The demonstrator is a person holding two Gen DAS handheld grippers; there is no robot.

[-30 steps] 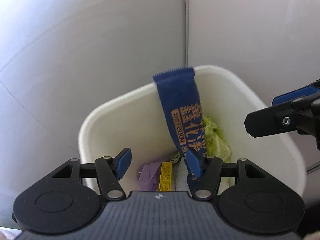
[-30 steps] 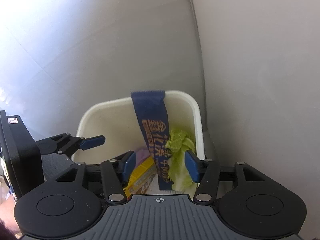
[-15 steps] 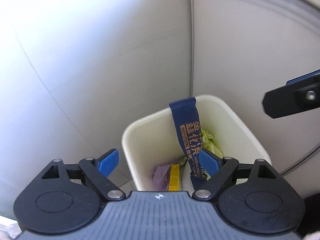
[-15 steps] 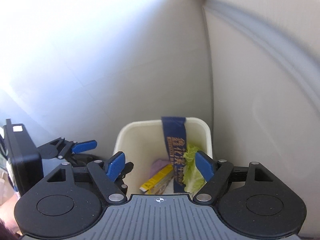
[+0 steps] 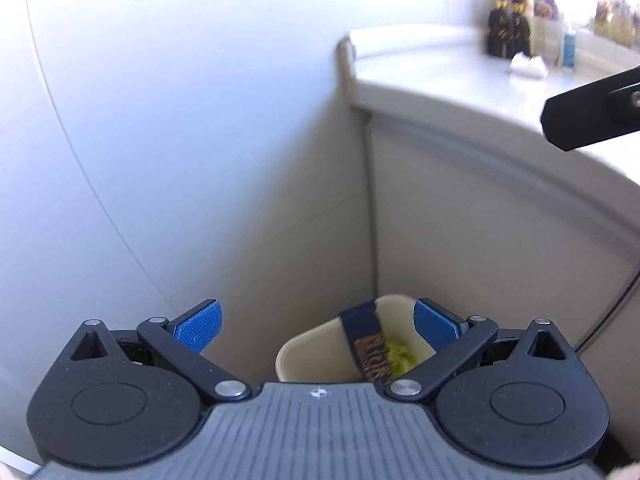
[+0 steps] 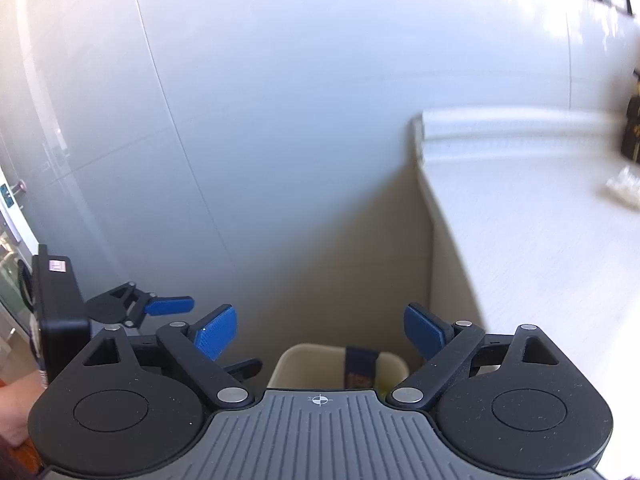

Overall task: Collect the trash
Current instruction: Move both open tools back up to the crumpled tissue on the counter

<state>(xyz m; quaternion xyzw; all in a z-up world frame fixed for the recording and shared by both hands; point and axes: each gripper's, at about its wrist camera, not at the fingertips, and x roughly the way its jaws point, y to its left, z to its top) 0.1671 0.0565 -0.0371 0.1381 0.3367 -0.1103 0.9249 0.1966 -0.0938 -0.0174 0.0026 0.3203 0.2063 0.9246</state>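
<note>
A cream trash bin (image 5: 308, 354) stands on the floor in the corner beside the counter, far below both grippers; it also shows in the right wrist view (image 6: 308, 364). A dark blue wrapper (image 5: 366, 340) leans upright inside it, next to green lettuce (image 5: 398, 354); the wrapper also shows in the right wrist view (image 6: 360, 366). My left gripper (image 5: 316, 322) is open and empty. My right gripper (image 6: 320, 330) is open and empty, and one of its fingers (image 5: 588, 120) crosses the upper right of the left view. A crumpled white scrap (image 5: 528, 65) lies on the counter.
A pale counter (image 6: 540, 240) runs to the right, with dark bottles (image 5: 508, 28) and other items at its back. A clear crumpled wrapper (image 6: 624, 186) lies on it. Grey wall panels fill the left. The left gripper body (image 6: 60, 312) sits at the lower left.
Both grippers have risen high above the bin and opened wider. The bin has shrunk to the bottom of both views and the counter top has come into sight.
</note>
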